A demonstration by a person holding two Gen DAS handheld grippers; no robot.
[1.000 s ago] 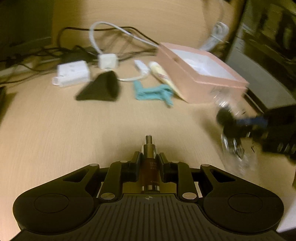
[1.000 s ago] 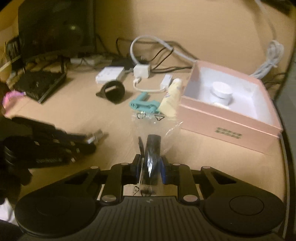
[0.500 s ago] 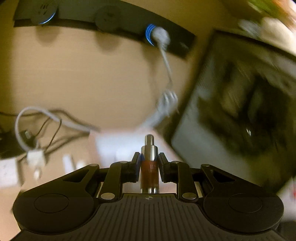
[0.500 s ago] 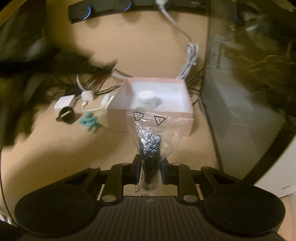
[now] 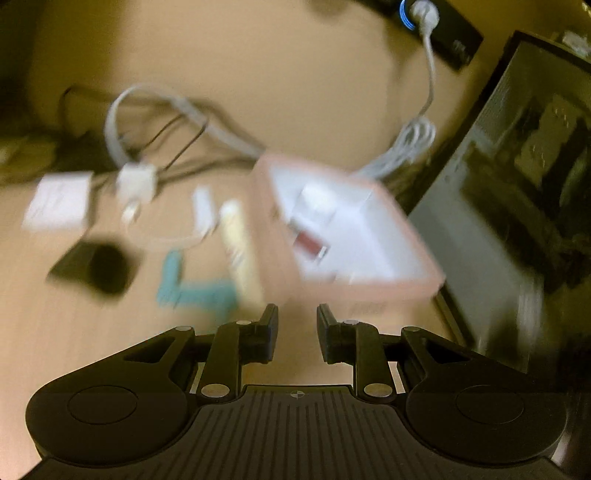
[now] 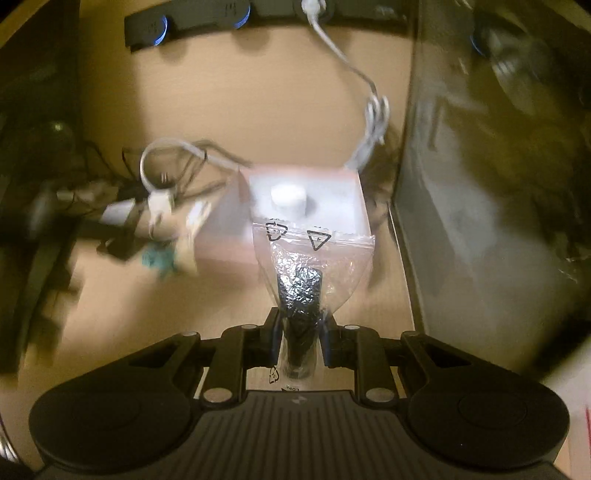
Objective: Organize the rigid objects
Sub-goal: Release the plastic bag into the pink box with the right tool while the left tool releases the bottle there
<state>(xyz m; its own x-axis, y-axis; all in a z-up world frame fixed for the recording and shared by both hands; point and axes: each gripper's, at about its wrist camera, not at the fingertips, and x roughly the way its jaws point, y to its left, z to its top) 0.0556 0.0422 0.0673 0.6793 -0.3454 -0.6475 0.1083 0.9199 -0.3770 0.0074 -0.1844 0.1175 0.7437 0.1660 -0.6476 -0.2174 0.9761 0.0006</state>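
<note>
My left gripper (image 5: 295,326) is open and empty, just in front of the pink box (image 5: 369,288). A small dark-red bottle (image 5: 308,243) lies inside the box, blurred, beside a white jar (image 5: 314,195). My right gripper (image 6: 298,332) is shut on a clear zip bag (image 6: 314,254) with a dark crinkled object (image 6: 299,291) inside, held above the table in front of the pink box (image 6: 221,243). The white jar (image 6: 289,197) sits inside the box.
On the wooden table left of the box lie a cream tube (image 5: 236,240), a teal clip (image 5: 192,288), a black cone-shaped object (image 5: 96,266), white adapters (image 5: 59,201) and cables (image 5: 155,110). A dark monitor (image 5: 517,192) stands at the right. A power strip (image 6: 221,18) is on the wall.
My left gripper opened and let go of the dark-red bottle, which now lies in the pink box. The left view tilted down to the table. My right gripper still holds the bag.
</note>
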